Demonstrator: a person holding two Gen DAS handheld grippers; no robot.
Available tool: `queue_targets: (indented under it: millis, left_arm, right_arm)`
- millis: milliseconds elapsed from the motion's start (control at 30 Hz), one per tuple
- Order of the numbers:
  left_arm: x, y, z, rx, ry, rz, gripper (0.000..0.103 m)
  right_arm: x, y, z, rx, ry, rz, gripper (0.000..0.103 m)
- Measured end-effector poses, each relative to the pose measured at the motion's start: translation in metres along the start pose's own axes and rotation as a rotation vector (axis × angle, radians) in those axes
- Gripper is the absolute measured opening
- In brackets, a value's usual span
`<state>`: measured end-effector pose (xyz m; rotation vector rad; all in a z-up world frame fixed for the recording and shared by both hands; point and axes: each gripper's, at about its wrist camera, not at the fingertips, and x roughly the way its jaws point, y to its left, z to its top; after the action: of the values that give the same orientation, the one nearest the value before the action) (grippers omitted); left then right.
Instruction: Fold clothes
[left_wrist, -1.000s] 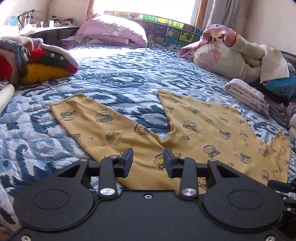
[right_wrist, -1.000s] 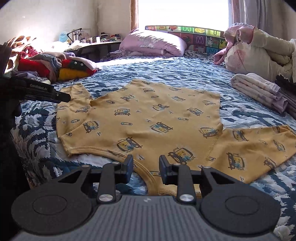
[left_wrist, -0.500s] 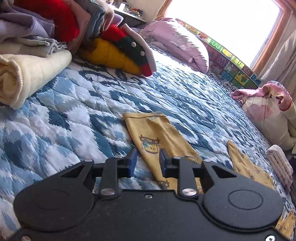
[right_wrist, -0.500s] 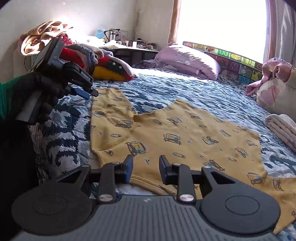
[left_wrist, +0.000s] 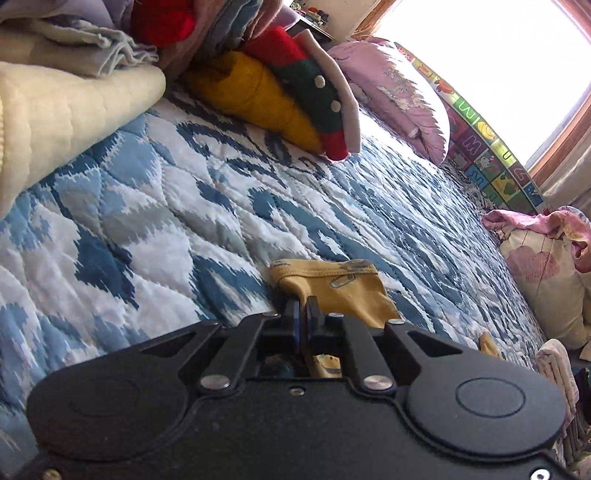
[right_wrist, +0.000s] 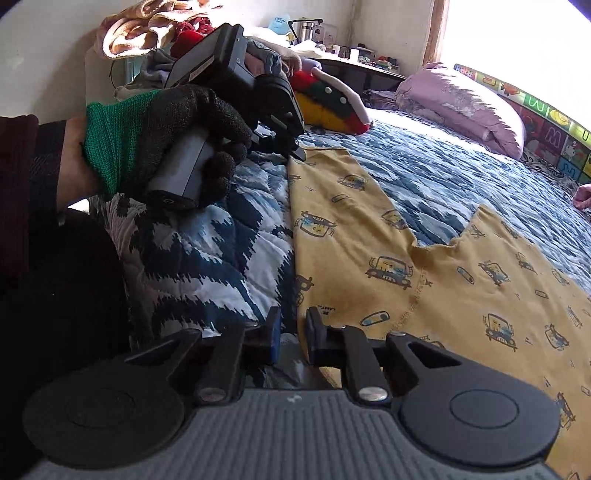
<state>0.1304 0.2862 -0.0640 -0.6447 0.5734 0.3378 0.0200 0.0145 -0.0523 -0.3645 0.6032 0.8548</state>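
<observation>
Quilted bed (right_wrist: 207, 251): left tongs (left_wrist: 302, 308) closing, clamped on yellow shirt (right_wrist: 424, 266); right tongs (right_wrist: 293, 326) closing, apart.

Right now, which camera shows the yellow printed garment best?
The right wrist view: the yellow garment spreads across the quilt. The left wrist view shows only its cuff, pinched in the closing left gripper.

Shirt (right_wrist: 424, 280) on quilt (right_wrist: 229, 258), pillow (right_wrist: 461, 103) behind.

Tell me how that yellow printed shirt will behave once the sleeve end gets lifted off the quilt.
The yellow shirt is thin knit lying flat, so it will probably drape limply. Where the left gripper is closing on the cuff, the fabric already puckers, so expect bunching. The quilt looks textured, so dragged cloth may catch.
</observation>
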Motion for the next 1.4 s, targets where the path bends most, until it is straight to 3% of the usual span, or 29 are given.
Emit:
queue_targets:
  millis: [67,133,267,367,400,433,467,500,533,700,767,867,933,1067,1133,1200,1400]
  left_arm:
    - [-0.006,-0.008,0.0,0.061,-0.042,0.066,0.015]
    - [-0.014,-0.011,0.0,0.045,-0.07,0.054,0.015]
    - [-0.034,-0.037,-0.006,0.125,-0.093,-0.103,0.016]
    - [-0.024,-0.069,-0.029,0.239,0.052,-0.284,0.036]
    - [-0.019,-0.078,-0.038,0.282,0.09,-0.29,0.051]
    - [-0.012,-0.087,-0.048,0.321,0.112,-0.24,0.052]
    - [-0.008,-0.091,-0.052,0.337,0.112,-0.184,0.049]
    - [-0.008,-0.093,-0.054,0.338,0.084,-0.164,0.042]
    - [-0.01,-0.096,-0.054,0.333,0.054,-0.158,0.042]
    - [-0.05,-0.115,-0.062,0.298,-0.042,-0.333,0.048]
    - [-0.057,-0.127,-0.07,0.3,-0.018,-0.375,0.049]
    - [-0.063,-0.143,-0.083,0.297,0.012,-0.419,0.06]
    - [-0.069,-0.155,-0.095,0.323,0.021,-0.45,0.069]
    - [-0.075,-0.176,-0.12,0.359,0.112,-0.527,0.07]
    - [-0.079,-0.191,-0.139,0.427,0.159,-0.528,0.07]
    - [-0.083,-0.204,-0.155,0.485,0.178,-0.521,0.07]
    - [-0.102,-0.273,-0.188,0.709,0.229,-0.569,0.07]
  right_arm:
    - [-0.001,-0.002,0.0,0.008,0.007,0.015,0.017]
    - [-0.002,0.0,0.0,0.004,0.016,0.015,0.017]
    - [-0.011,-0.001,-0.007,0.044,0.003,0.023,0.018]
    - [-0.026,-0.012,-0.012,0.139,-0.022,0.044,0.02]
    - [-0.033,-0.016,-0.016,0.176,-0.033,0.048,0.02]
    - [-0.041,-0.023,-0.021,0.22,-0.044,0.048,0.02]
    - [-0.051,-0.032,-0.026,0.265,-0.057,0.041,0.02]
    - [-0.06,-0.039,-0.031,0.305,-0.068,0.029,0.02]
    - [-0.07,-0.048,-0.036,0.35,-0.082,0.017,0.021]
    - [-0.126,-0.111,-0.08,0.713,-0.186,-0.073,0.036]
    - [-0.148,-0.132,-0.104,0.857,-0.231,-0.135,0.038]
    - [-0.174,-0.156,-0.136,1.013,-0.278,-0.233,0.045]
    - [-0.185,-0.167,-0.153,1.078,-0.303,-0.294,0.048]
    - [-0.198,-0.179,-0.181,1.131,-0.332,-0.443,0.058]
    - [-0.202,-0.185,-0.193,1.156,-0.337,-0.512,0.068]
    - [-0.204,-0.194,-0.204,1.188,-0.317,-0.567,0.068]
    - [-0.201,-0.203,-0.218,1.23,-0.339,-0.534,0.065]
